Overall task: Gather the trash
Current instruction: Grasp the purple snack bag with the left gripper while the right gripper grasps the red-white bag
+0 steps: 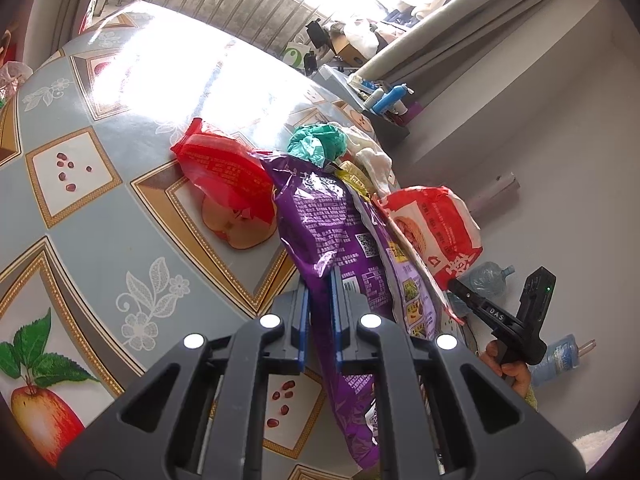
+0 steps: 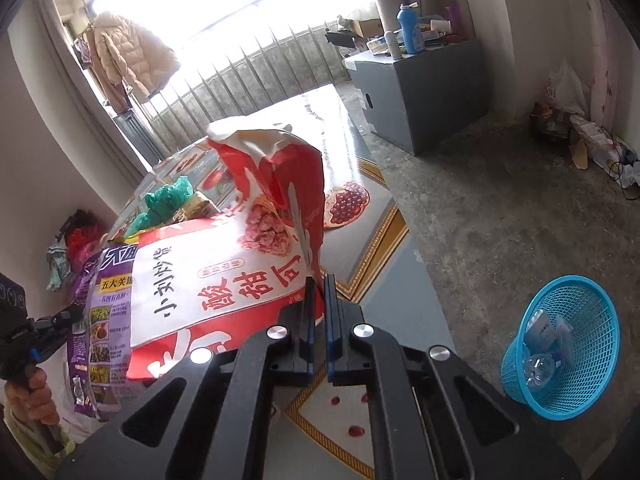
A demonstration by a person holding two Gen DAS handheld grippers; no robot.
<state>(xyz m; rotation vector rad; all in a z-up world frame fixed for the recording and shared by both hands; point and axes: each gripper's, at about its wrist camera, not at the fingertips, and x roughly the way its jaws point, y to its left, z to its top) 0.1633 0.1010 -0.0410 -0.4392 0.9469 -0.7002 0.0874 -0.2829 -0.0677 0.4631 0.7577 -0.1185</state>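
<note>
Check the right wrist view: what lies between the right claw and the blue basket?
Only bare concrete floor and the table edge separate right claw from blue basket.

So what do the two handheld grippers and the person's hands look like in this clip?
Both grippers, left and right, are dark grey plastic with blue-padded jaws, silver round bolts and cut-out arms. The right one's black handle reads "DAS" and shows a green LED. Bare hand, yellowish-green sleeve.

I see a crumpled purple bag [image 1: 324,216] hanging upright beside a red-white bag [image 2: 224,276], a red wrapper [image 1: 224,168] and green wad [image 1: 318,142] on the bench.
</note>
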